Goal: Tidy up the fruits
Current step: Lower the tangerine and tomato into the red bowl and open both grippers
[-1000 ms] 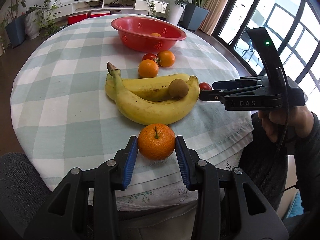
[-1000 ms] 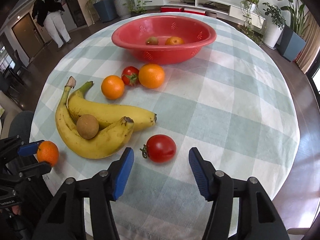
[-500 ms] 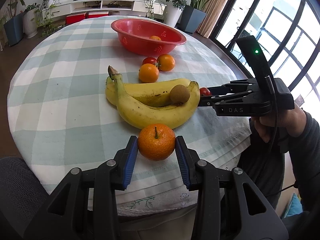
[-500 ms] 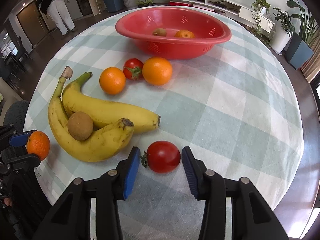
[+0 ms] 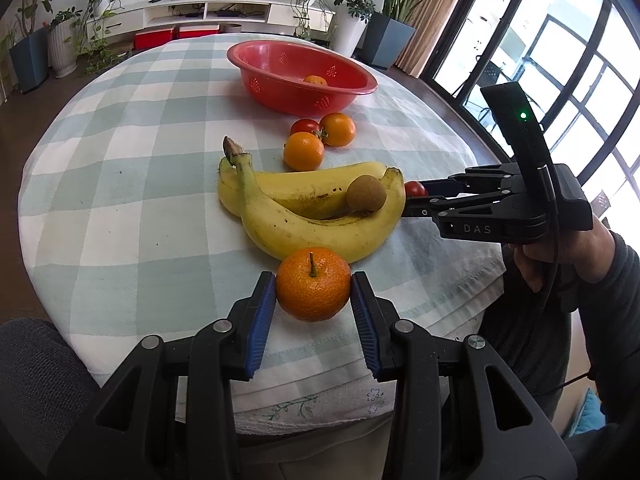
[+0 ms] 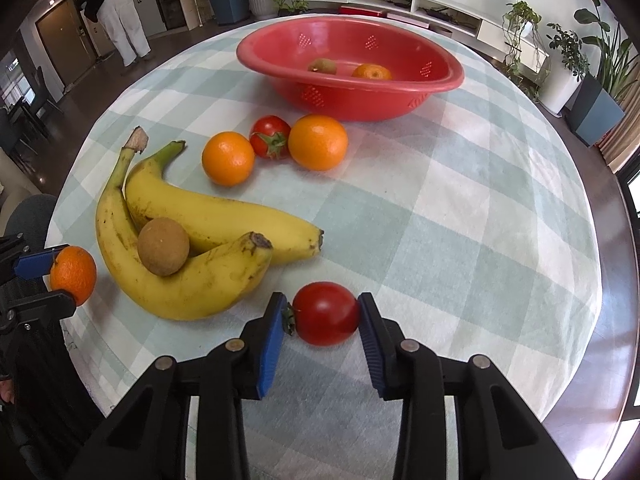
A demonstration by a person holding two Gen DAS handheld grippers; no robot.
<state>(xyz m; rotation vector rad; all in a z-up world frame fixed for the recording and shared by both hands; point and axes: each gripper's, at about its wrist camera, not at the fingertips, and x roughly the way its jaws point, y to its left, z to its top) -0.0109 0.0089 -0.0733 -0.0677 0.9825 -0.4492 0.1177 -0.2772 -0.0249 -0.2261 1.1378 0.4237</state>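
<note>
Two claws: both are seen low over the near edge of the round surface [image 6: 460, 208], which is covered by a checked cloth.
Left claw [image 5: 313, 298]: its blue pads are pressed on both sides of a small orange with a stem [image 5: 312, 283]; the orange is gripped just beside the near rim of the surface, where the cloth hangs down.
Right claw [image 6: 323, 318]: its jaws have just been closing, and a red tomato [image 6: 326, 313] is now held between the blue pads, on the cloth near the front edge.
Bananas [image 6: 188, 240]: two are lying together between the two claws, and a brown kiwi [image 6: 163, 246] is resting on top of them; the tip of one banana is close to the gripped tomato.
Middle group: an orange [image 6: 228, 158], a second tomato [image 6: 270, 137] and another orange [image 6: 317, 142] are placed side by side, touching or nearly so, between the bananas and the basket.
Red basket [image 6: 440, 80]: it is set at the far side of the surface; one kiwi [image 6: 322, 65] and one orange [image 6: 372, 72] are seen inside.
Open room: the right half of the cloth, from the gripped tomato up to the basket, is left free; the left side is taken by the bananas.
Edges: dark floor is seen all around the rim.
</note>
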